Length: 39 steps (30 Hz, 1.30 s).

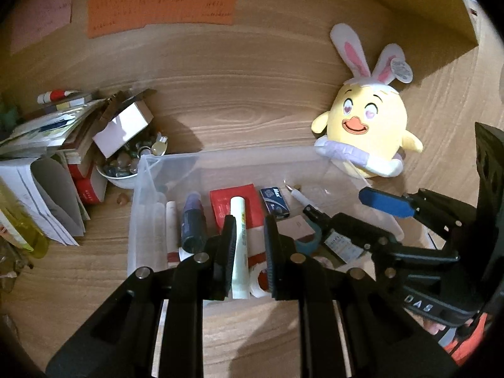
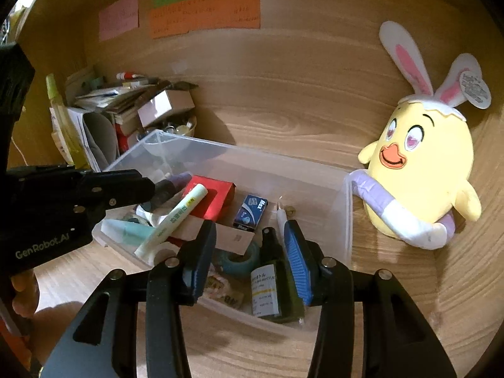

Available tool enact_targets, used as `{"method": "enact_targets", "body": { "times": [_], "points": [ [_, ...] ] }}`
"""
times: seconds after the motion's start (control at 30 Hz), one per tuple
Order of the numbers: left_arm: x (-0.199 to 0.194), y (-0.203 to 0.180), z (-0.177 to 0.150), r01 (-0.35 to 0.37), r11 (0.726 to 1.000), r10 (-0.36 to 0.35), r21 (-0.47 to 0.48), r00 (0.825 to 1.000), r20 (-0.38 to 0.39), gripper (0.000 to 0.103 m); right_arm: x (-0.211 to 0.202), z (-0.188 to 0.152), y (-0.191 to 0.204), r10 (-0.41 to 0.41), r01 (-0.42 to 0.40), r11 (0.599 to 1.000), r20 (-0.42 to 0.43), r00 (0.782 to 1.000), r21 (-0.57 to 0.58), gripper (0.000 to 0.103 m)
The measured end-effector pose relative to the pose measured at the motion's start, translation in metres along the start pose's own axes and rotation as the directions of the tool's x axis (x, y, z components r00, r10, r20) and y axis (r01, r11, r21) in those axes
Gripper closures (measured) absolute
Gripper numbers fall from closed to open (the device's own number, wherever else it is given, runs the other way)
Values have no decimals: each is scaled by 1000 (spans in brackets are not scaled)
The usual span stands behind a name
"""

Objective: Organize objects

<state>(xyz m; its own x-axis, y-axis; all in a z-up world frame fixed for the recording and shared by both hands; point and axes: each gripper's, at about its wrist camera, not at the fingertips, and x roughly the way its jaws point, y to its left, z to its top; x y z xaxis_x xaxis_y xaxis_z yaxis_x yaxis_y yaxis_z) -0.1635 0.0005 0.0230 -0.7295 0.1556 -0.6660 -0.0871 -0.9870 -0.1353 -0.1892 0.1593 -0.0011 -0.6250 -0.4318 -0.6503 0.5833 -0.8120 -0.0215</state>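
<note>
A clear plastic bin (image 1: 176, 157) (image 2: 283, 170) on the wooden desk holds a red box (image 1: 233, 201), a blue staple box (image 2: 252, 211), a white pen (image 1: 299, 197), a purple-capped bottle (image 1: 192, 220) and a white tube (image 1: 239, 239) (image 2: 176, 217). My left gripper (image 1: 249, 220) (image 2: 151, 189) hovers over the bin's left half, jaws nearly together and empty; the tube lies below the slit. My right gripper (image 2: 250, 245) (image 1: 334, 203) is open over the right half. Beneath it lie a teal tape roll (image 2: 239, 263) and a dark labelled bottle (image 2: 267, 280), free of the pads.
A yellow plush chick (image 1: 368, 126) (image 2: 425, 163) with rabbit ears leans at the bin's right end. Left of the bin stand a heap of papers and books (image 1: 47, 157), a cardboard box (image 1: 123, 126) and a white bowl (image 1: 121, 182) of stones. Coloured notes (image 2: 204, 12) hang on the back panel.
</note>
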Motion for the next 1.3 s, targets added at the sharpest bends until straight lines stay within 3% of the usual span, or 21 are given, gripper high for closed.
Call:
{"method": "enact_targets", "body": {
  "times": [0.17, 0.3, 0.47, 0.57, 0.7, 1.3],
  "points": [
    [-13, 0, -8, -9, 1000, 9, 2, 1000, 25, 63, -16, -2, -2, 2, -2, 1000, 22, 1000, 2, 54],
    [-21, 1, -14, -17, 1000, 17, 5, 999, 39, 54, -30, -7, -4, -1, 0, 1000, 52, 999, 15, 40],
    [-32, -2, -23, -38, 999, 36, 21, 998, 60, 22, -45, -13, -4, -45, 43, 999, 97, 994, 24, 19],
    [-38, -4, -27, -56, 998, 54, 32, 996, 77, 12, -52, -16, -2, -72, 70, 997, 120, 990, 21, 12],
    [-44, -5, -33, -60, 998, 57, 32, 995, 82, 10, -58, -21, 0, -94, 93, 996, 137, 986, 12, 0],
    [-54, 3, -51, -49, 999, 51, -22, 994, 98, 5, -64, -40, 10, -76, 74, 997, 113, 991, 24, 0]
  ]
}}
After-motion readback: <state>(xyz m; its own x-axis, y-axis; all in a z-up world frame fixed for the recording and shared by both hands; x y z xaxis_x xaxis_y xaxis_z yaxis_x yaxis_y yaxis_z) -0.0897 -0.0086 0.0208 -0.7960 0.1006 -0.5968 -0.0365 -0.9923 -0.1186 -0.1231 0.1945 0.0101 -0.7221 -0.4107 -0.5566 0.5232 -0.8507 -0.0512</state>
